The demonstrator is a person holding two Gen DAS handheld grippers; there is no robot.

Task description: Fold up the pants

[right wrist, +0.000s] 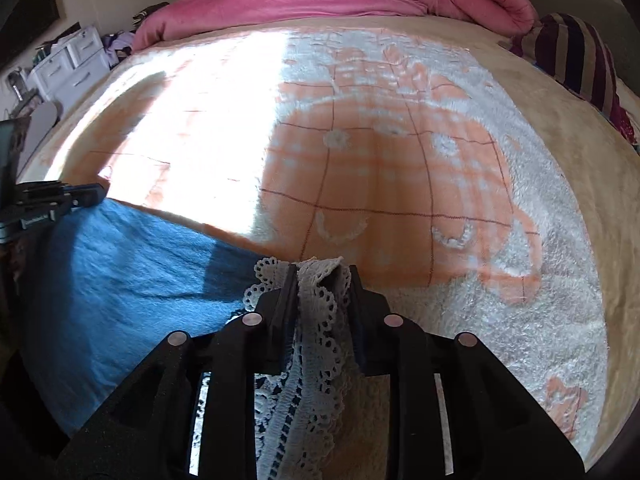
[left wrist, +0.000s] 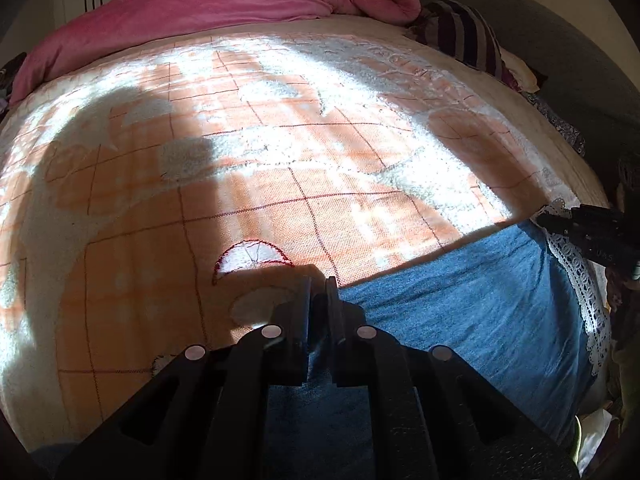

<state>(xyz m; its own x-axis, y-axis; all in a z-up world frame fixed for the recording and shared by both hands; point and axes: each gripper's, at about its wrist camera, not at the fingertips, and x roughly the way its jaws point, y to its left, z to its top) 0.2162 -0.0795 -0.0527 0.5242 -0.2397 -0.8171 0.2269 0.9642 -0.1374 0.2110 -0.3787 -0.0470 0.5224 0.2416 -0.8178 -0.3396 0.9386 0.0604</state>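
Observation:
Blue pants (left wrist: pixel 472 320) with a white lace hem (left wrist: pixel 576 276) lie on the bed's orange-and-white blanket (left wrist: pixel 280 184). My left gripper (left wrist: pixel 320 284) is shut on the blue cloth at its left end. My right gripper (right wrist: pixel 322 272) is closed on the bunched lace hem (right wrist: pixel 316 320) at the other end; the blue cloth (right wrist: pixel 120 272) stretches to its left. Each gripper shows in the other's view: the right one at the right edge (left wrist: pixel 592 236), the left one at the left edge (right wrist: pixel 60 200).
A pink duvet (left wrist: pixel 224 4) is heaped along the far side of the bed. A striped pillow (right wrist: pixel 584 60) lies at the far right. White drawers (right wrist: pixel 68 64) stand beside the bed at the left. Strong sunlight and shadows cross the blanket.

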